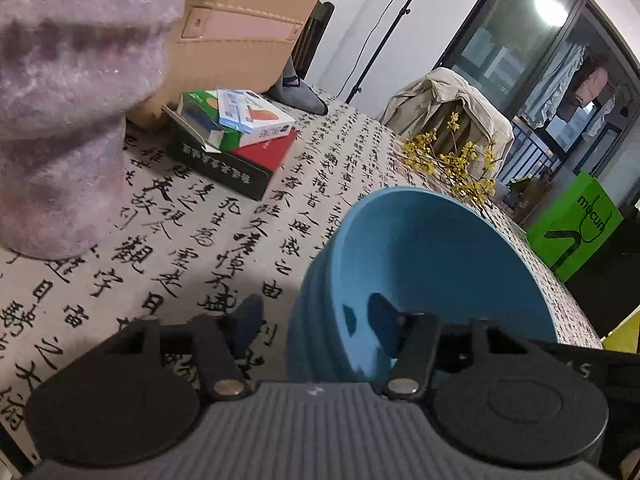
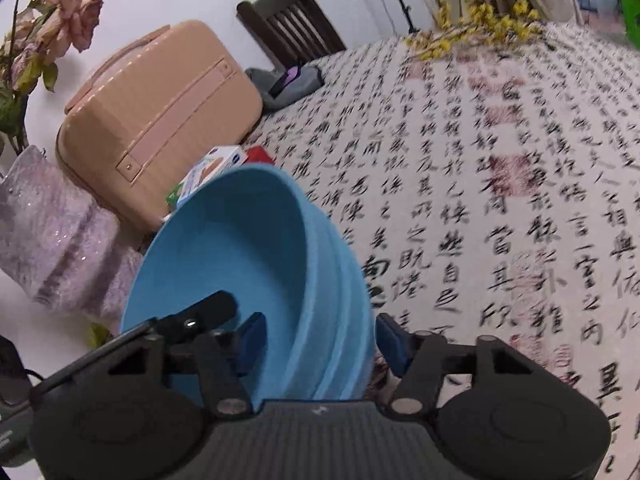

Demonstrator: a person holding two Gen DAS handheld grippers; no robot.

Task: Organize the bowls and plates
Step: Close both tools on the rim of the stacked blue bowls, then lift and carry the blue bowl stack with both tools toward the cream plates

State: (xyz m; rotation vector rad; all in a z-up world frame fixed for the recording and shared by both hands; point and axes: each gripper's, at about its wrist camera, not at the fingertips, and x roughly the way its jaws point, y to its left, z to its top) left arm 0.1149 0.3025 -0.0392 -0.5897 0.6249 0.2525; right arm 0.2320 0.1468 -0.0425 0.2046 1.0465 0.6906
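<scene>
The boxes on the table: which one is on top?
The small white-and-blue box tops the pile; the green box lies under it, and the red-and-black box is lowest.

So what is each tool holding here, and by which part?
Both straddle the wall of the stacked blue bowls, at opposite sides: left tool, right tool. Whether the pads press yet cannot be told.

Between the fingers, the blue bowl [image 1: 432,264] looks matt, smooth plastic, ribbed outside. Under it, a printed cloth [image 2: 500,184]. Beyond, a glossy pink case [image 2: 160,120] and wooden chair [image 2: 290,20].

Nested blue bowls [image 1: 432,264], tilted, on the tablecloth
</scene>
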